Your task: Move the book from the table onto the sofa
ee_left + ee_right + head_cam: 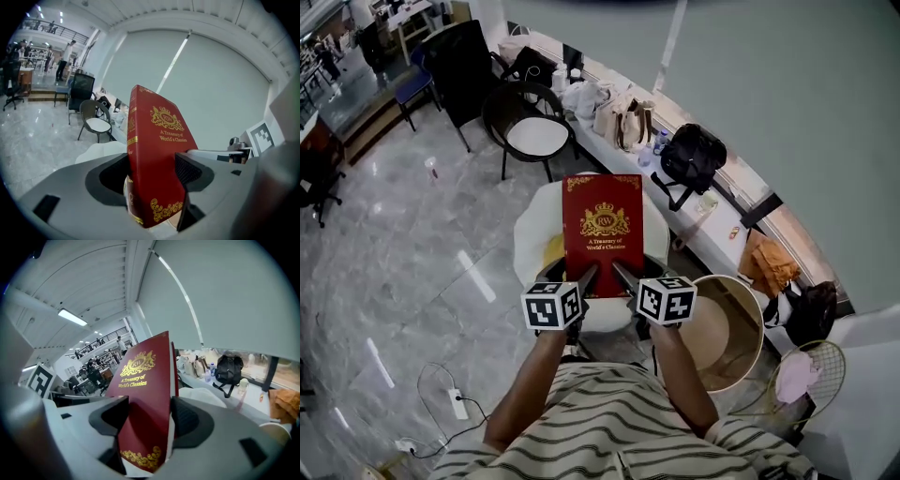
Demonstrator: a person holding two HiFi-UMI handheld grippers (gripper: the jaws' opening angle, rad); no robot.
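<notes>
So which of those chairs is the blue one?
The blue chair at the head view's far upper left; the nearer round-backed chair is black with a white seat.

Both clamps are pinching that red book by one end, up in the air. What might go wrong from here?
1. The book is held only near its bottom edge by the left gripper and right gripper. Most of it sticks out past them, so it may tilt or slip.
2. It appears to hang above the white seat, where something yellow lies. Set down on that, it might rest unevenly.
</notes>
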